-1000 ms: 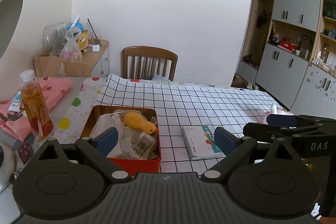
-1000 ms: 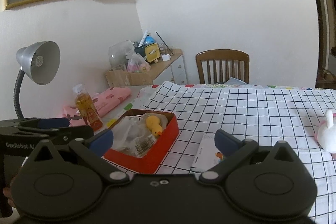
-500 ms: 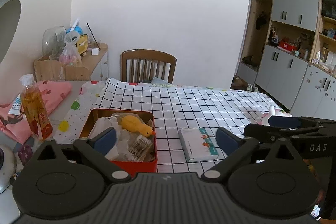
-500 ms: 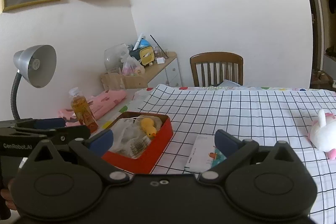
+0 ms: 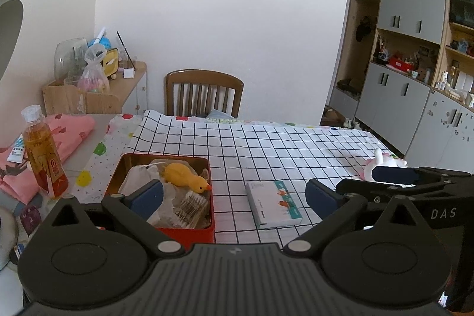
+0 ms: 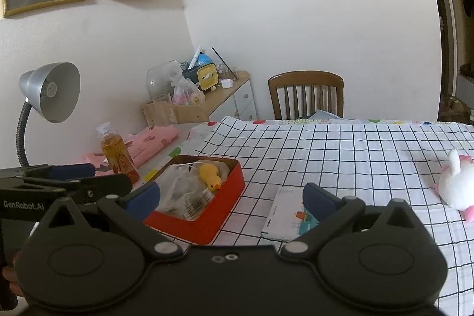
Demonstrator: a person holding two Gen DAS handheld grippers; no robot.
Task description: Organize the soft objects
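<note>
A red tin (image 5: 118, 172) (image 6: 228, 191) sits on the checked tablecloth and holds a yellow plush duck (image 5: 185, 181) (image 6: 209, 175), crumpled plastic and a pack of cotton swabs. A white and pink plush bunny (image 6: 454, 187) (image 5: 377, 163) lies at the table's right. My left gripper (image 5: 234, 199) is open and empty, raised in front of the tin. My right gripper (image 6: 231, 199) is open and empty, between the tin and a small book (image 6: 286, 215) (image 5: 274, 203).
A bottle of amber drink (image 5: 43, 151) (image 6: 118, 153) and pink folded cloth (image 5: 72, 128) lie at the left. A grey desk lamp (image 6: 51, 92) stands at the far left. A wooden chair (image 5: 204, 92) is behind the table. Cabinets (image 5: 414, 96) line the right wall.
Both grippers have drawn back and up a little from the table, so the tin, book and bunny sit lower and farther in view. Both stay open.
</note>
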